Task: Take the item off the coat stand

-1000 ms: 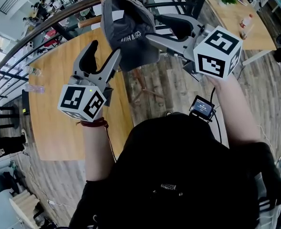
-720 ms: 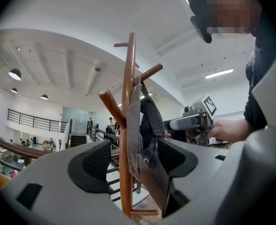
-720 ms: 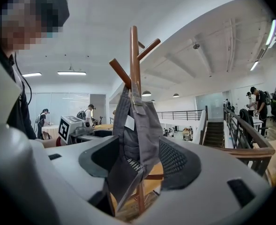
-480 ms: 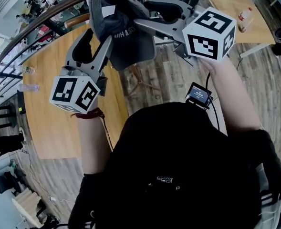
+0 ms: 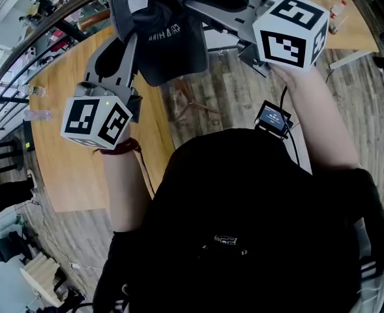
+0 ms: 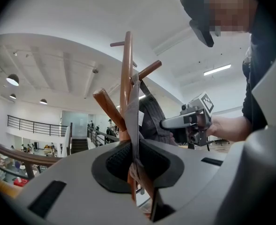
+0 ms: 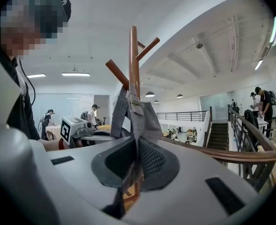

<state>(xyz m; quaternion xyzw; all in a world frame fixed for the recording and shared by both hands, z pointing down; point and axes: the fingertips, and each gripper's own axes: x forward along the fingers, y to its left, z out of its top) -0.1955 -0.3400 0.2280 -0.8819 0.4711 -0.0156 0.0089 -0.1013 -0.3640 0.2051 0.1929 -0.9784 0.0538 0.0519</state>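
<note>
In a bright open hall with a plank floor (image 5: 234,87) and a wooden table (image 5: 68,171), a grey cap (image 5: 162,38) hangs on the wooden coat stand (image 7: 134,55), while the left gripper (image 6: 134,159) and right gripper (image 7: 137,162) are each closing their jaws onto its fabric from opposite sides.

A dark grey cap (image 5: 169,41) with pale lettering on its side hangs limp at 12 o'clock in the head view, draped against the wooden coat stand (image 7: 133,55). The stand is a brown upright pole with short pegs angled toward 10 and 2 o'clock. The cap's fabric is pinched in the closing jaws of the left gripper (image 6: 132,159) and the right gripper (image 7: 137,159).
</note>
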